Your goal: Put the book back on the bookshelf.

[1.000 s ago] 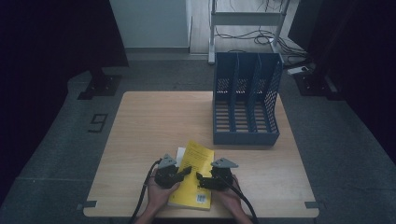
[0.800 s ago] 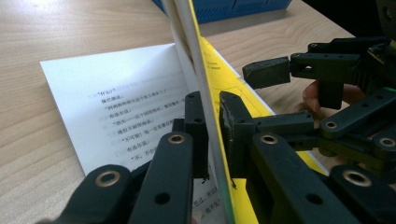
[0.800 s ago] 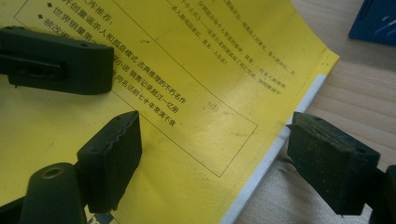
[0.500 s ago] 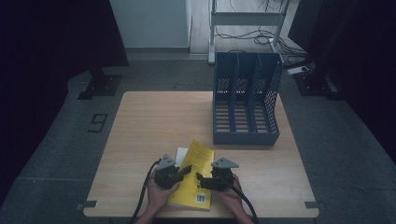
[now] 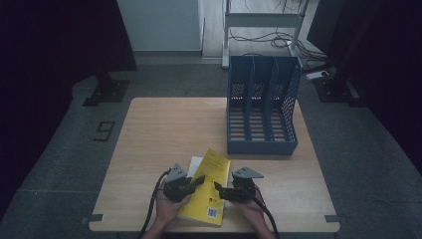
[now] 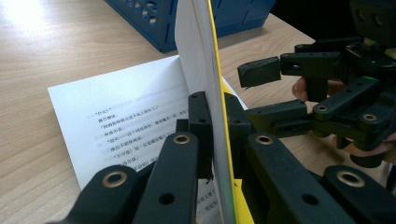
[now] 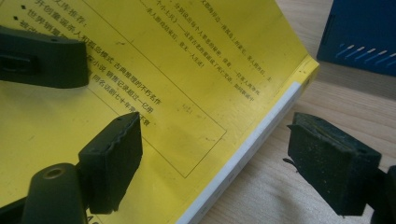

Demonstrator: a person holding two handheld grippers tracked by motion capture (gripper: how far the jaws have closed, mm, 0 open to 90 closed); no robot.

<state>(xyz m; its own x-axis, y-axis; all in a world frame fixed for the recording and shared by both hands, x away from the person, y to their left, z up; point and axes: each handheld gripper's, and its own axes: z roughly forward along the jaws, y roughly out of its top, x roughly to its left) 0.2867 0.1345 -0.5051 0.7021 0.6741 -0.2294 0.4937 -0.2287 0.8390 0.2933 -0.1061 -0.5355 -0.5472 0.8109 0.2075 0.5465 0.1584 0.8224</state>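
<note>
High view: the yellow book (image 5: 208, 186) lies at the near edge of the wooden table (image 5: 164, 129), between the person's two hands. The blue file rack (image 5: 262, 107) stands well apart from it at the far right, its three slots empty.

Progress (judged from the frames): the pick-up is under way, and the lift and any transfer to the rack are not yet done.

- Left gripper (image 6: 212, 135): its jaws have just been closing and now clamp the raised yellow cover plus a few leaves, which stand on edge between the pads. The left gripper view shows a printed white page (image 6: 126, 116) flat on the table below.
- Right gripper (image 7: 229, 158): the jaws stand wide and straddle the book's edge, one pad (image 7: 114, 156) over the yellow cover, the other pad (image 7: 329, 168) over bare wood. Nothing is held.

Clearances:

- The book's near corner lies close to the table's front edge.
- The two grippers face each other closely over the cover (a contact risk).
- Open tabletop extends to the left and toward the rack.
</note>
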